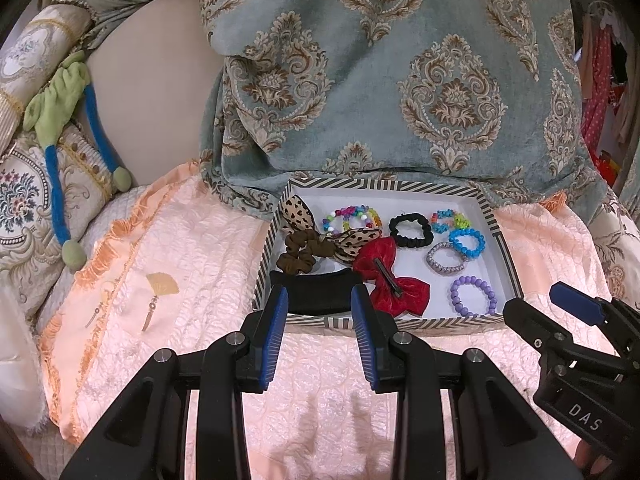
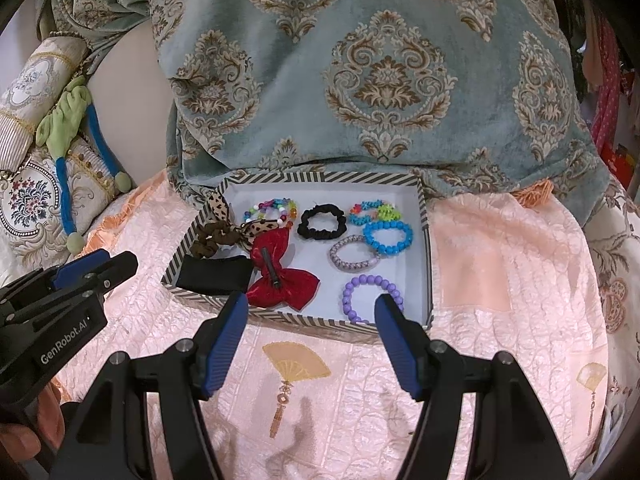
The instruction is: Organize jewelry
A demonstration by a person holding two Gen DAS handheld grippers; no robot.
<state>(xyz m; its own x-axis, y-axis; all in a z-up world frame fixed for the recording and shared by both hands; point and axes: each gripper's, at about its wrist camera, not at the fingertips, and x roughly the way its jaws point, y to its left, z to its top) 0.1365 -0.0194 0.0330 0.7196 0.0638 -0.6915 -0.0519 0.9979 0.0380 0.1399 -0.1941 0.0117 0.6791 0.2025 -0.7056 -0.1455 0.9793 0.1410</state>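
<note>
Striped tray (image 2: 425, 216) of bracelets and hair ties lies just beyond both spread, empty hand-held grippers: left hand-held gripper (image 1: 319, 322), right hand-held gripper (image 2: 310, 330).

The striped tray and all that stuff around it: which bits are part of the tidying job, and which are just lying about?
Part of the job: striped tray, purple bead bracelet, blue bracelet, black scrunchie, red bow clip, left tool, right tool.

Just lying about: patterned cushion, green and blue plush toy, peach quilt.
</note>
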